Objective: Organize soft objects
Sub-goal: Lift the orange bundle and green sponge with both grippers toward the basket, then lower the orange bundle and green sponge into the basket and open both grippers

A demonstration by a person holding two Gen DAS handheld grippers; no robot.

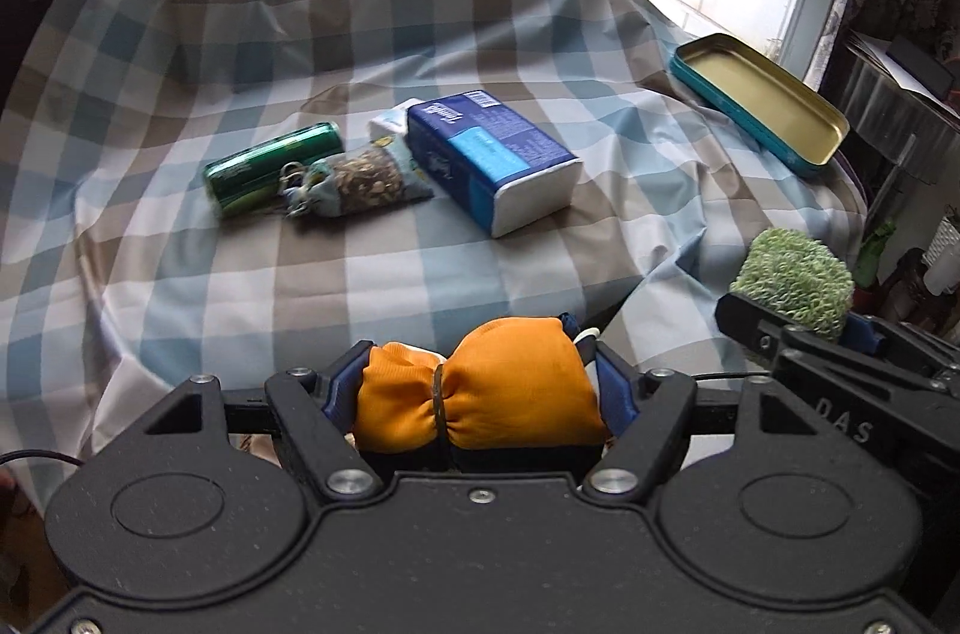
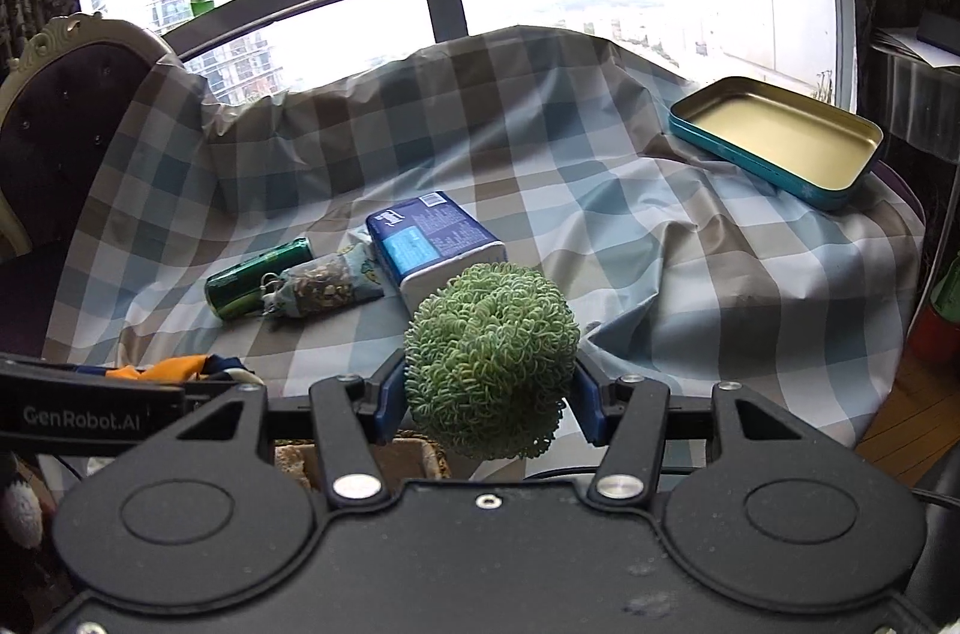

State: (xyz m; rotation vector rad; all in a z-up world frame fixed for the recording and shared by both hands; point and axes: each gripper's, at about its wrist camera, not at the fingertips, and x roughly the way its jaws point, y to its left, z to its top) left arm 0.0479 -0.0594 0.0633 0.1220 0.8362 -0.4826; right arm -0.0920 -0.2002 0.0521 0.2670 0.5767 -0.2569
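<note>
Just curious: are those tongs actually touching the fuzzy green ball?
Touching. In the right wrist view, the green ball sits clamped between the right tongs, both blue pads pressing its sides.

We see a cloth (image 1: pixel 420 274) checked in pale blue, teal, taupe and white, and on it a shiny green can (image 1: pixel 270 175), a pouch (image 1: pixel 360 181) mottled brown and tan with light blue ends, and a dark blue pack (image 1: pixel 492 154) with a lighter blue panel and a white end. At far right our tin (image 2: pixel 774 139) is teal outside and gold inside. Near us, the orange bundle (image 1: pixel 480 388) wears a dark band, the scrubber (image 2: pixel 492 358) is green, and the fingers (image 2: pixel 384 394) have blue pads on black.
</note>
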